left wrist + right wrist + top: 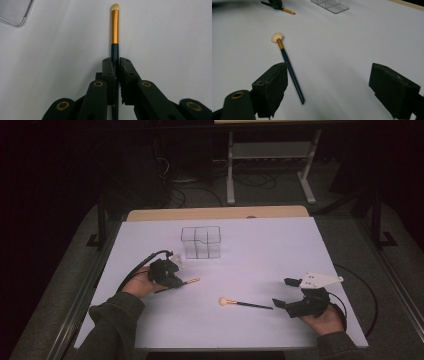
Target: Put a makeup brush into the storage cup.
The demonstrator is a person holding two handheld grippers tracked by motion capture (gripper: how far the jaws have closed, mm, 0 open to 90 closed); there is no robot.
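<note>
From the high view, my left gripper (176, 281) holds the slim dark-handled makeup brush with a gold ferrule (188, 281) low over the white counter (260, 255), its tip pointing right, with the clear plastic compartment organiser (201, 242) just behind and a second, fan-tipped dark-handled brush (243, 303) lying between it and my right gripper (287, 292). In the left gripper view my fingers (127, 72) are clamped on the dark handle, and the brush (114, 27) runs straight out ahead along their line, bristles farthest away. In the right gripper view my fingers (271, 86) stand wide with nothing between them, and the fan brush (288, 65) lies just beside the left one, handle end nearest, fan pointing away.
</note>
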